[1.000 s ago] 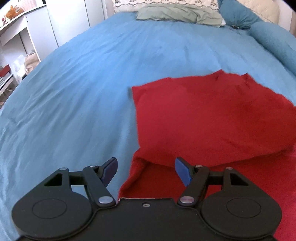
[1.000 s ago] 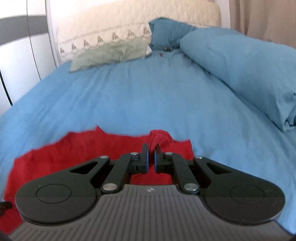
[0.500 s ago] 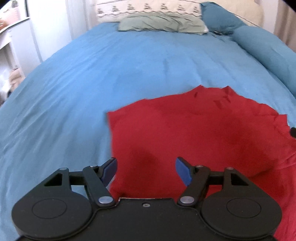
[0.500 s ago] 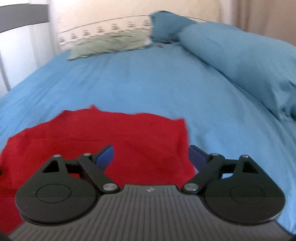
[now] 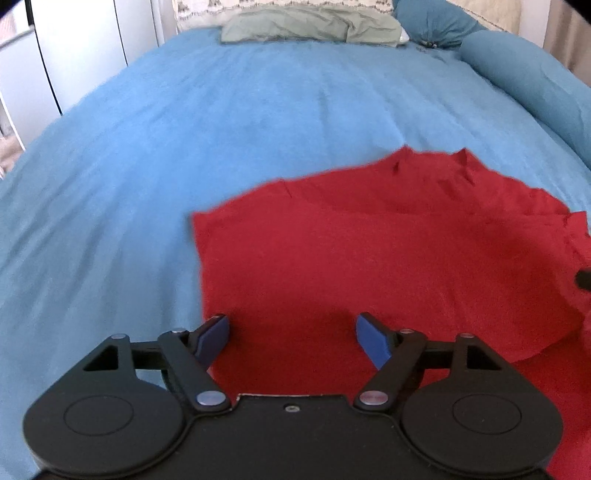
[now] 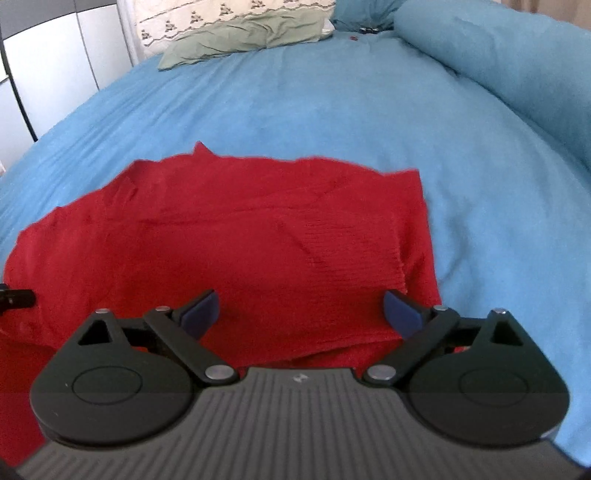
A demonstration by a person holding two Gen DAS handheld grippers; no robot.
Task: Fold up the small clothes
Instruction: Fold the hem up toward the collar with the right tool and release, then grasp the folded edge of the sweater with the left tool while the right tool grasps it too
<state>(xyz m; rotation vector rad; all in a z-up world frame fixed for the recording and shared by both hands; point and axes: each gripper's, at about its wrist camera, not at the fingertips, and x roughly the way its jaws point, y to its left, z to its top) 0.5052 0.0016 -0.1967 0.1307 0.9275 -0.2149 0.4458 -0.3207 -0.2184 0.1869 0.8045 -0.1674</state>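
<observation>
A red garment (image 5: 369,251) lies on the blue bedspread (image 5: 184,129), its upper layer folded over a lower one. It also shows in the right wrist view (image 6: 240,240). My left gripper (image 5: 293,338) is open and empty, just above the garment's near left part. My right gripper (image 6: 301,314) is wide open and empty above the garment's near right part, where the folded edge shows. A tip of the other gripper shows at the left edge of the right wrist view (image 6: 14,297).
Pillows (image 5: 310,26) lie at the head of the bed. A rolled blue duvet (image 6: 517,74) runs along the right side. White wardrobe doors (image 5: 55,55) stand to the left of the bed.
My right gripper let go of a bunched red fabric corner and opened wide. The upper red layer now lies flat. Both grippers drew back towards the near edge.
</observation>
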